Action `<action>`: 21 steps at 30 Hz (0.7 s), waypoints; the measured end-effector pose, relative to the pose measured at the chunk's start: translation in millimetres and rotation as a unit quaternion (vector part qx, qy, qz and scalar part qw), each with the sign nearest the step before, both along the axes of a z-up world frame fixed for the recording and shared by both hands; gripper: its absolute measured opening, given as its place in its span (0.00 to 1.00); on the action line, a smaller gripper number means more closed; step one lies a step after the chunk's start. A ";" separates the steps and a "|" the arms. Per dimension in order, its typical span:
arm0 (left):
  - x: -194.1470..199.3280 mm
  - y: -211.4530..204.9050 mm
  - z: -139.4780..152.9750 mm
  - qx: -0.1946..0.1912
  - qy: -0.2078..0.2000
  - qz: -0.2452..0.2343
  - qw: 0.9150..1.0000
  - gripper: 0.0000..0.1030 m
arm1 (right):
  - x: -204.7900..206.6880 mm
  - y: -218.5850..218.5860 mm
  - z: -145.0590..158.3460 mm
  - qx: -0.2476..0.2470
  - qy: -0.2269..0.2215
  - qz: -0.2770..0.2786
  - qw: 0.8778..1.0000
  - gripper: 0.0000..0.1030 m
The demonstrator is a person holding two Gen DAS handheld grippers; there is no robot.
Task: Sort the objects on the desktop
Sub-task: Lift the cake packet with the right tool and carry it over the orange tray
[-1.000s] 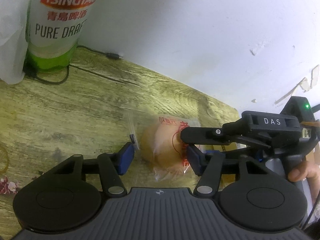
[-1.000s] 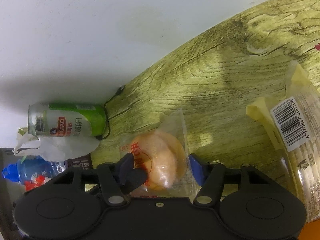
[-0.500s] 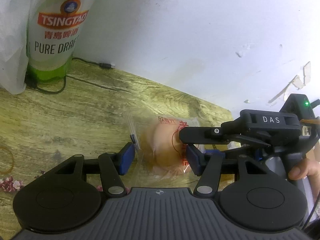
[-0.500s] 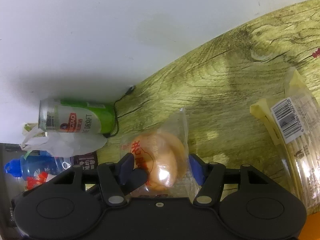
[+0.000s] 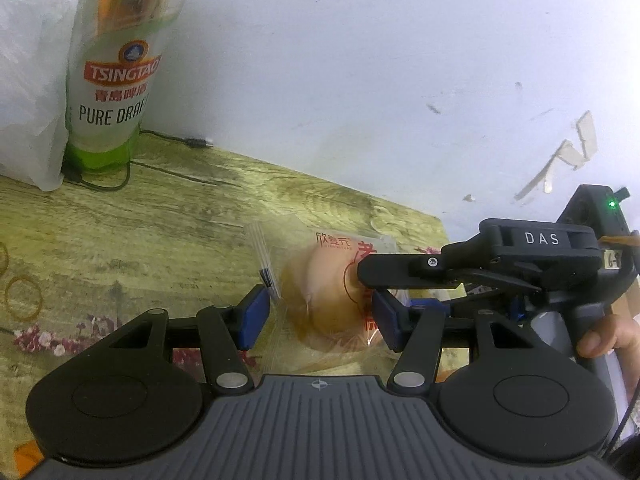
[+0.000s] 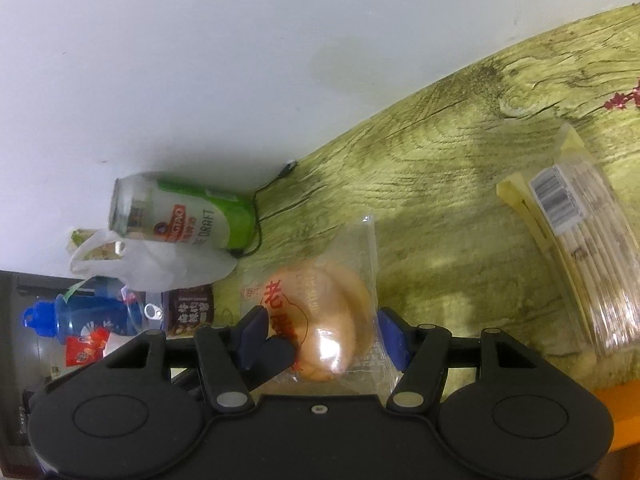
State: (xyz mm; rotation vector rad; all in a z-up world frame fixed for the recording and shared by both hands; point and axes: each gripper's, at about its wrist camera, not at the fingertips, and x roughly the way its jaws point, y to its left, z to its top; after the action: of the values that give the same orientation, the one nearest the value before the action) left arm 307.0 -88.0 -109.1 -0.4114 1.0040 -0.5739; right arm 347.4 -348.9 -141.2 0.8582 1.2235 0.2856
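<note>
Fingers (image 5: 256,316) of both grippers clamped on a round golden pastry (image 5: 324,300) in clear red-lettered wrap.

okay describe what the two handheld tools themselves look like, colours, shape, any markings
Both are black plastic. The left tool has two round discs, a ribbed grey base and blue pads on its fingers. The right tool carries white "DAS" lettering, a green light and a small label; its pads are blue too.

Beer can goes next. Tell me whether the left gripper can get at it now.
Probably not: the left gripper holds the pastry jointly with the right gripper. The can stands unobstructed by the wall.
</note>
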 end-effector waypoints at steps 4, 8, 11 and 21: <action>-14.1 0.5 11.4 -0.001 -0.009 0.000 1.000 0.55 | -12.4 -0.2 11.6 0.003 -0.008 0.000 1.000 0.58; -30.3 0.9 22.7 0.001 -0.015 -0.001 1.000 0.55 | -28.0 -0.3 22.3 0.008 -0.015 -0.001 1.000 0.58; -44.0 0.9 30.3 0.004 -0.019 -0.002 1.000 0.55 | -40.3 -0.2 30.2 0.011 -0.020 0.000 1.000 0.58; -106.2 2.7 50.2 0.012 -0.021 0.007 1.000 0.55 | -92.6 4.8 48.3 0.021 -0.021 0.014 0.999 0.58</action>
State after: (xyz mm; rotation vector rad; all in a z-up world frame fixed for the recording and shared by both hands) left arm 200.8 -85.3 -58.8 -0.3835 0.9663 -0.5562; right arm 254.9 -344.1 -92.9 0.8672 1.1940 0.3518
